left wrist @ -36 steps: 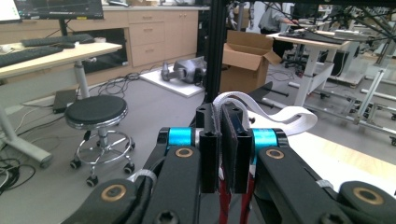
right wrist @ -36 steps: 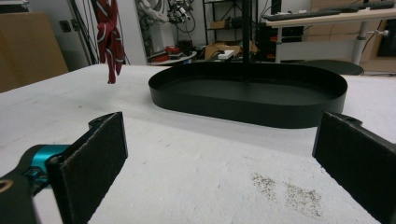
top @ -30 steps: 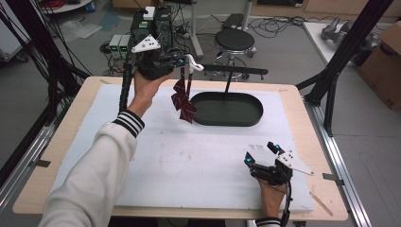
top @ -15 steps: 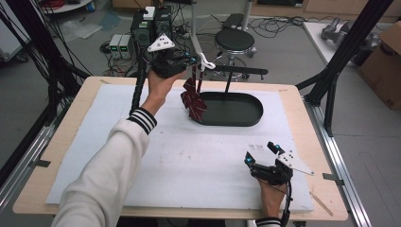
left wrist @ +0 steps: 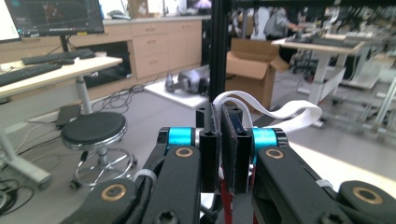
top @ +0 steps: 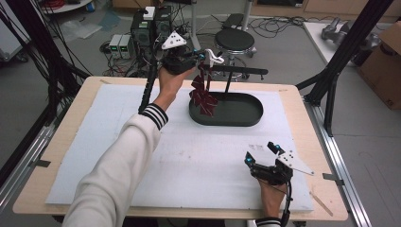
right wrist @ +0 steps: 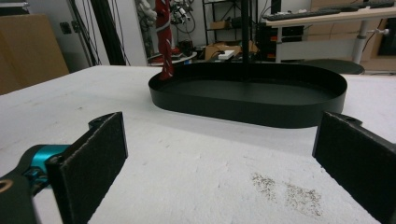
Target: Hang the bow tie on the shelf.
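The left gripper [top: 204,56] is clamped on the white loop [left wrist: 261,109] of a dark red ornament [top: 202,94], which hangs over the left end of the black oval tray [top: 246,120] — just beside the stand's horizontal bar [top: 241,71]. To hang it well, keep the loop spread, approach the bar's free end level, and release only once it is seated. The right gripper [top: 262,153] rests on the white mat [top: 118,137], jaws spread wide, empty.

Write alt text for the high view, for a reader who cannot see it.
The left gripper holds a dark red ribbon ornament by its white loop, beside the stand's crossbar above a black oval tray. The open right gripper rests on the white mat.
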A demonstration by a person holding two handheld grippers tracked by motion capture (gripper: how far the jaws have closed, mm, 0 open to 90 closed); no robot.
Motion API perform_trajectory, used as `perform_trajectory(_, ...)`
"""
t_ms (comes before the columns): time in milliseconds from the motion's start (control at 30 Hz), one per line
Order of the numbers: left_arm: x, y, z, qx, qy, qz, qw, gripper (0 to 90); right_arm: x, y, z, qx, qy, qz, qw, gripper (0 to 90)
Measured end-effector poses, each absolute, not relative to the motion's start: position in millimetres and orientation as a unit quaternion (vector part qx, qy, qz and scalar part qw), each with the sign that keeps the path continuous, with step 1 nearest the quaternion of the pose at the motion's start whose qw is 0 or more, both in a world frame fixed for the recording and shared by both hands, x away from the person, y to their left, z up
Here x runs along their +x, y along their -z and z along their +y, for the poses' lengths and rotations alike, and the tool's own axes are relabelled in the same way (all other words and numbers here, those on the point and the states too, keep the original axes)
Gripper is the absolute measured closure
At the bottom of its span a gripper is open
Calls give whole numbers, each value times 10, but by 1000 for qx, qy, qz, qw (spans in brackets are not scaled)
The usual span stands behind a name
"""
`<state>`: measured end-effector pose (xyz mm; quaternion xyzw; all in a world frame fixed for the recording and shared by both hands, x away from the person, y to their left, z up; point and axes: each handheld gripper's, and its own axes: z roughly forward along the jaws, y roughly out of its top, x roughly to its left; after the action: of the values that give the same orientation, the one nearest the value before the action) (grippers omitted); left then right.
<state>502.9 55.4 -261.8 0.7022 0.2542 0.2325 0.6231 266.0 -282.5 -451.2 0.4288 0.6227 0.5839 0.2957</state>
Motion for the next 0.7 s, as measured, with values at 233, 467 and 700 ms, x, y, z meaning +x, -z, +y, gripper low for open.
perform_trajectory(233, 5111, 2750, 537, 708, -231, 264, 613, 857, 2662, 4513, -2829, 428, -584, 622, 296, 21)
perform_trajectory(467, 5170, 2812, 501, 714, -242, 271, 599, 857, 2665, 4513, -2832, 428, -585, 622, 296, 21)
perform_trajectory(700, 5215, 2924, 472, 726, -239, 276, 583, 857, 2664, 4512, -2832, 429, -585, 622, 296, 21)
